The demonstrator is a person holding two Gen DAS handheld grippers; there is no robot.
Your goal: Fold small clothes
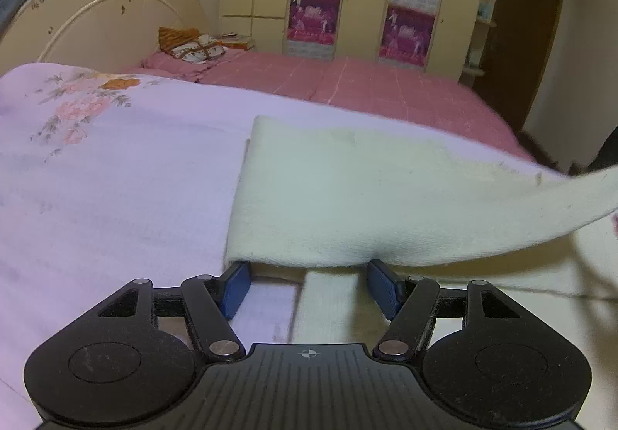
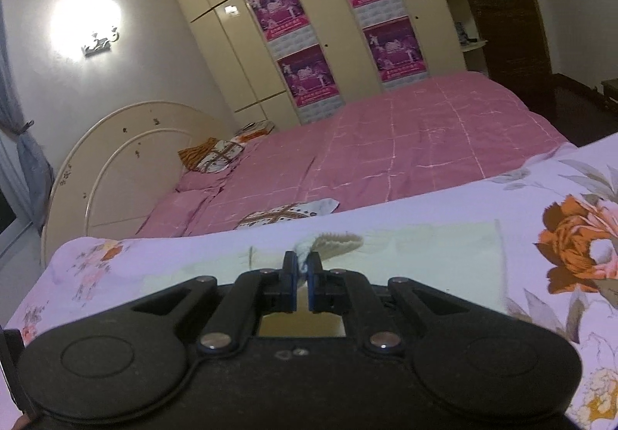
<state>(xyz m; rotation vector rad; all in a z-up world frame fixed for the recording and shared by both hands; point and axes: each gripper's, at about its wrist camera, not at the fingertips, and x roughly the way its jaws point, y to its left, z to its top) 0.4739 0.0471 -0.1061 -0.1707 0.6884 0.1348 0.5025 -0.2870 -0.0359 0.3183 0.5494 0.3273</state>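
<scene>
right gripper (image 2: 303, 277) clenched on frayed corner of cream cloth (image 1: 347, 194) | left gripper (image 1: 307, 277) released, straddling its edge on floral sheet (image 1: 96, 179) | risk: thin pinch slips (few threads held), fold collapses

Floral sheet (image 1: 96, 179) lies bare left of the cream cloth (image 1: 347, 198). Cloth's lifted fold blocks the left gripper (image 1: 309, 283) ahead.

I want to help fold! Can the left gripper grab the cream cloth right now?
Probably yes: the left gripper has open jaws right at the cream woven cloth, with nothing between.
</scene>
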